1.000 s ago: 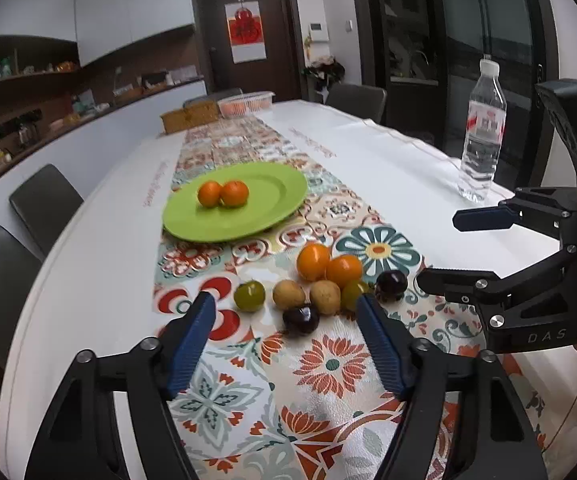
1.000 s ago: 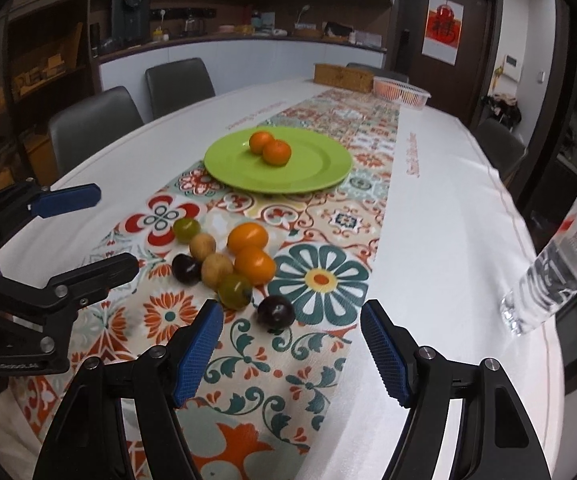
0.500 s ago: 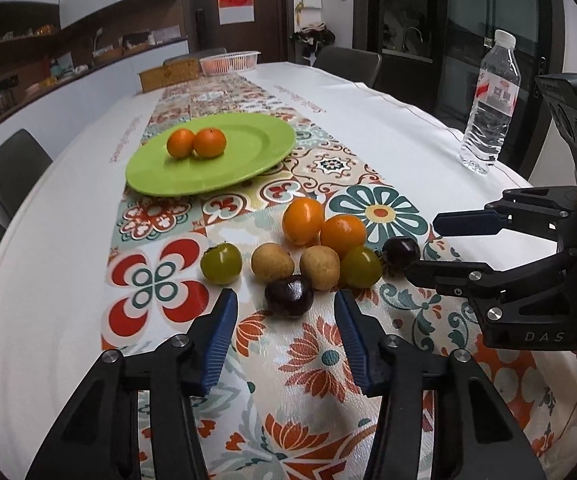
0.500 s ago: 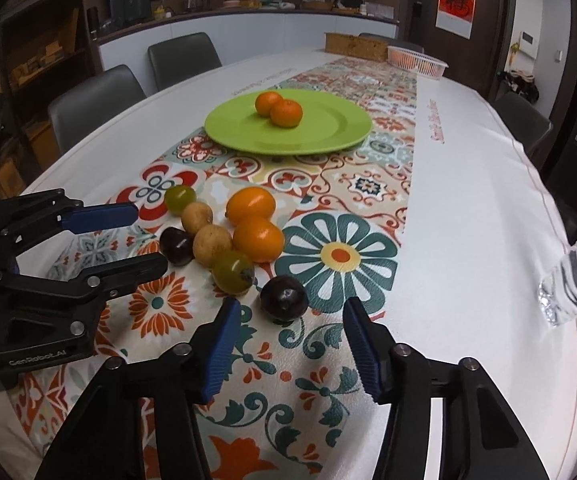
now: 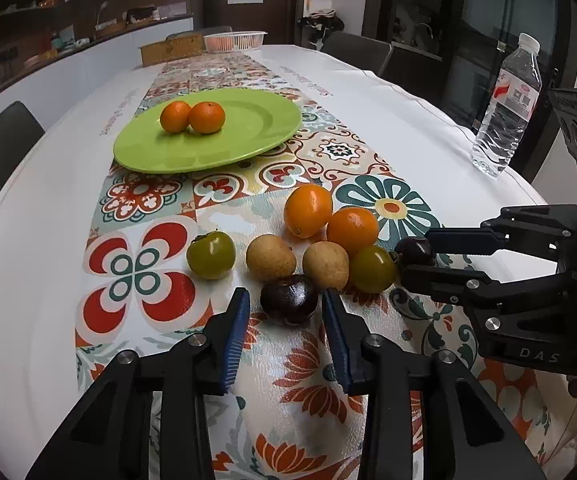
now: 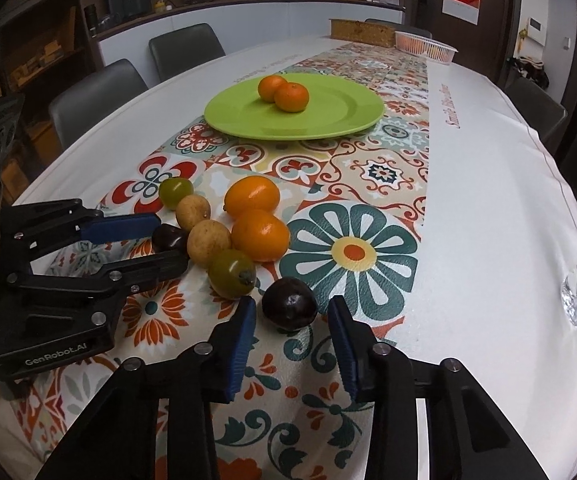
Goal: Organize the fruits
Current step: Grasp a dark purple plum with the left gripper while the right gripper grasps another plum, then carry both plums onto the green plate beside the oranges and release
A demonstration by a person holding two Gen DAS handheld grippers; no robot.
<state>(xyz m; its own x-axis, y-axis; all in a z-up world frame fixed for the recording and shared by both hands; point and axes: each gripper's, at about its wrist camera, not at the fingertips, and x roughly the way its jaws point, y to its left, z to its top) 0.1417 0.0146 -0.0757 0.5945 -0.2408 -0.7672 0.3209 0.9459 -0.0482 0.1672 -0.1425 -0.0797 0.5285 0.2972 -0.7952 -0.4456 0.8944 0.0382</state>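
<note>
My left gripper (image 5: 284,312) has just been narrowing its fingers around a dark purple fruit (image 5: 289,305) at the near edge of the fruit cluster on the table (image 5: 40,240); the blue pads flank it closely, though I cannot tell that they press it; my right gripper (image 6: 291,320) has likewise been closing around a second dark fruit (image 6: 289,305), a sliver of gap showing on each side; two oranges (image 5: 330,220), two tan fruits (image 5: 298,260) and two green ones (image 5: 211,255) lie just beyond; the green plate (image 5: 248,136) farther back carries two tangerines (image 5: 192,117).
</note>
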